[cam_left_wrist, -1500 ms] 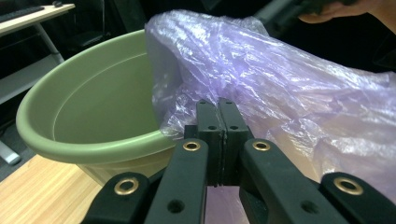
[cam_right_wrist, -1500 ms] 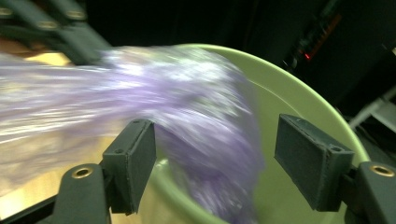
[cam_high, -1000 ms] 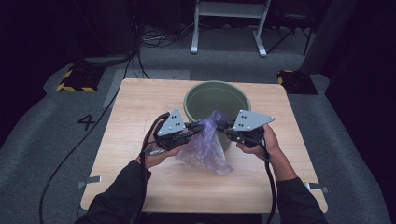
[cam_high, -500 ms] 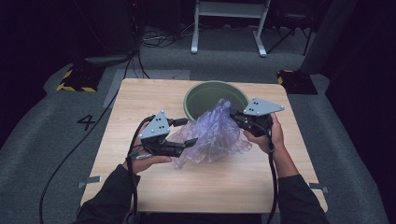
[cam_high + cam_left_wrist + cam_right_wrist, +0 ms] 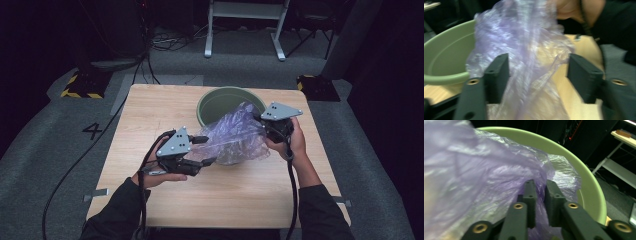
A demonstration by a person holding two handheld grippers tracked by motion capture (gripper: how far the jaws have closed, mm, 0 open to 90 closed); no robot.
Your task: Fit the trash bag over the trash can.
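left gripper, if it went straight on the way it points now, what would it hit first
Most likely the purple plastic bag: the film already hangs between the open jaws of the left gripper, whose jaws have just been closing. Behind it come the green bucket and the person's other hand; depth is hard to judge.

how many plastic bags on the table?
1. A crumpled translucent purple plastic bag stretches between the left gripper and the right gripper, beside the green round bin. More may be hidden inside.
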